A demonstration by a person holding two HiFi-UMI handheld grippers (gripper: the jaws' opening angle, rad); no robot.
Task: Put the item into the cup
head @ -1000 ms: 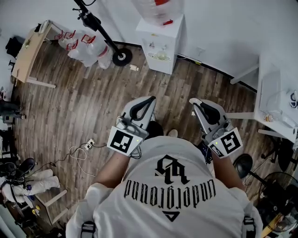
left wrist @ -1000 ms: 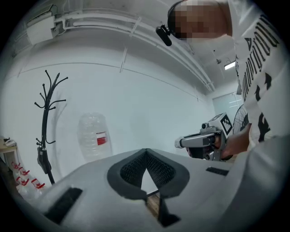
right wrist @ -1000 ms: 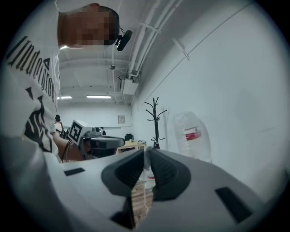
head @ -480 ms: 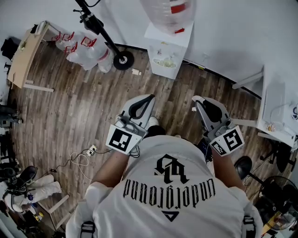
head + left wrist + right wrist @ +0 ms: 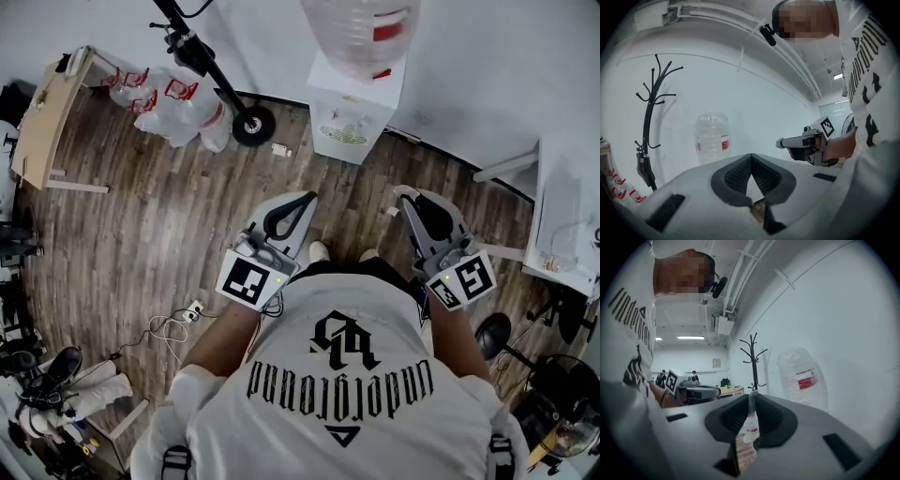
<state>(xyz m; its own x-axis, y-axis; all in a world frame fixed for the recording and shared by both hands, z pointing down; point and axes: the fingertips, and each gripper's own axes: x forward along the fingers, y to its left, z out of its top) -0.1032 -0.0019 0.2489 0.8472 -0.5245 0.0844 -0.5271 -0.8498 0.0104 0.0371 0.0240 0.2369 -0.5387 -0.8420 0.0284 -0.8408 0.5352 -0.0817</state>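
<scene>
Over wood floor [image 5: 169, 216], right gripper [image 5: 751, 397] pinches a slim tube [image 5: 749, 427] upright.

Left gripper [image 5: 303, 199] closed, right gripper [image 5: 405, 194] clamped on item [image 5: 751, 425], both level

The item [image 5: 750, 426] is a thin, pale, translucent thing, either a sachet or a small tube; which of the two cannot be told. Its upper part is narrow and greyish. Its lower part is a little wider and white, with a red band across it near the bottom. It stands upright, seen almost edge-on, clamped between the dark ribbed pads [image 5: 769, 417] of the right tongs [image 5: 405, 195], which press on it from both sides. Its top reaches the tips of the tongs, and its lower end hangs free in the gap behind the pads, with the wooden floor [image 5: 744, 453] showing behind it. Any print on it is too small to read.
</scene>
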